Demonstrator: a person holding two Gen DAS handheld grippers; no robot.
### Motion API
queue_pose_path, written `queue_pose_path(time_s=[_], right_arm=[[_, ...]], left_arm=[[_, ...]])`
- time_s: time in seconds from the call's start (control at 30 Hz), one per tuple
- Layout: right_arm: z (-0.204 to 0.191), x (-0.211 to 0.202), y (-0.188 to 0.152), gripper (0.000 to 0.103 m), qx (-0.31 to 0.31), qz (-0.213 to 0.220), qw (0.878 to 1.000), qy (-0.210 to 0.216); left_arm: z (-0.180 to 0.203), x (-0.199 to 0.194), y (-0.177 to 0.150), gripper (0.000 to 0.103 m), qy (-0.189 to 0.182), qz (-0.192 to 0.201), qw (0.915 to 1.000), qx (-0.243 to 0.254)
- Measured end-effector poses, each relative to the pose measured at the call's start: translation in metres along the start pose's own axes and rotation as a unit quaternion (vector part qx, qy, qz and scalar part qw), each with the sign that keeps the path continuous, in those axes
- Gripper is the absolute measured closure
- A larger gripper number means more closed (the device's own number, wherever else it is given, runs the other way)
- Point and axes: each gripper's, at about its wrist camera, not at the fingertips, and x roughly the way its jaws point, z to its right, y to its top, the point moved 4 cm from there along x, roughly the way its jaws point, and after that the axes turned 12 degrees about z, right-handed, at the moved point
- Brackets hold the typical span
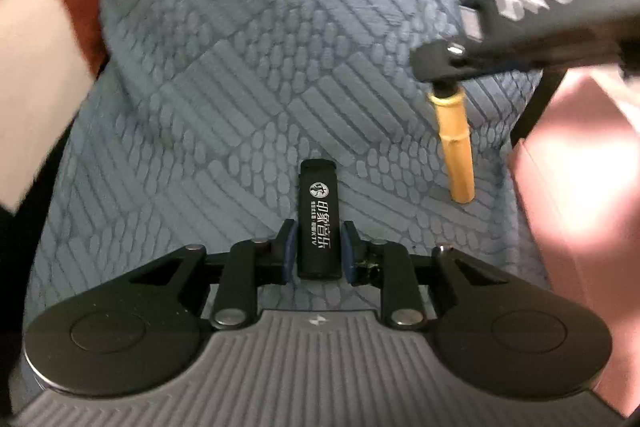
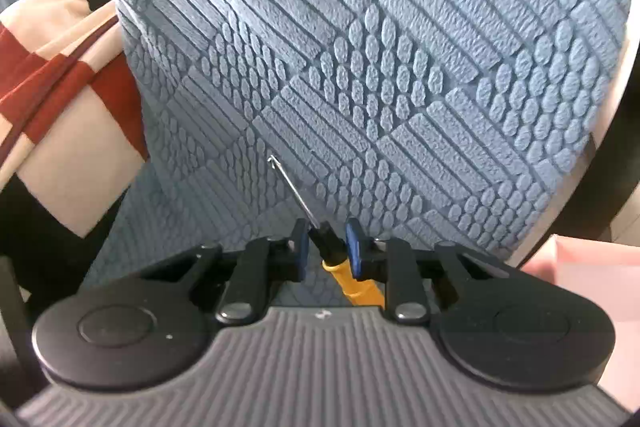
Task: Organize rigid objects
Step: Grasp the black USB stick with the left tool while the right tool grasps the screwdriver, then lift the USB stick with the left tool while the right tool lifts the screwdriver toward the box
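Closest in the left wrist view, the left gripper [image 1: 319, 250] pinches a black lighter [image 1: 320, 219] between its blue pads; the lighter is a slim rectangular bar, glossy, with white printed characters down its face, pointing toward twelve o'clock over the blue mat [image 1: 224, 75]. The mat is a soft fabric embossed with blocks of parallel bars and rows of oval studs. At about two o'clock the right gripper [image 1: 444, 83] hangs above the mat, a yellow-handled hook tool [image 1: 456, 143] dangling from it, its cylindrical handle end near the mat. At three o'clock stands a pink box [image 1: 580, 187], matte and flat-sided; its inside is not visible.

In the right wrist view the right gripper's [image 2: 326, 247] pads clamp the tool's [image 2: 352, 283] black collar, the thin metal hooked shaft pointing toward eleven o'clock. Farther off at nine o'clock lies a red-and-cream checked cloth [image 2: 60, 87].
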Motion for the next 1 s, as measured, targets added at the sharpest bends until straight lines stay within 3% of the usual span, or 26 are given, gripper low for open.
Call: queue_pose_path(time_s=[0.23,0.4,0.6,0.8,1.0], right_arm=[[-0.011,-0.024,0.0,0.082,0.006,0.013,1.0,0.016],[-0.026,-0.05,0.0,0.092,0.009,0.033,0.999,0.027],[-0.029,-0.086,0.002,0.095,0.035,0.063,0.997,0.017],[-0.025,-0.118,-0.021,0.095,0.074,0.064,0.995,0.004],[-0.031,-0.142,-0.05,0.095,0.089,0.06,0.994,-0.006]], left_arm=[[-0.023,-0.031,-0.005,0.076,-0.015,-0.019,0.9983,-0.053],[-0.041,-0.061,-0.018,0.077,-0.016,-0.041,0.995,-0.09],[-0.047,-0.093,-0.019,0.077,-0.027,-0.027,0.9933,-0.109],[-0.063,-0.128,-0.033,0.077,-0.031,-0.026,0.9911,-0.127],[-0.074,-0.13,-0.037,0.077,-0.03,-0.032,0.9879,-0.149]])
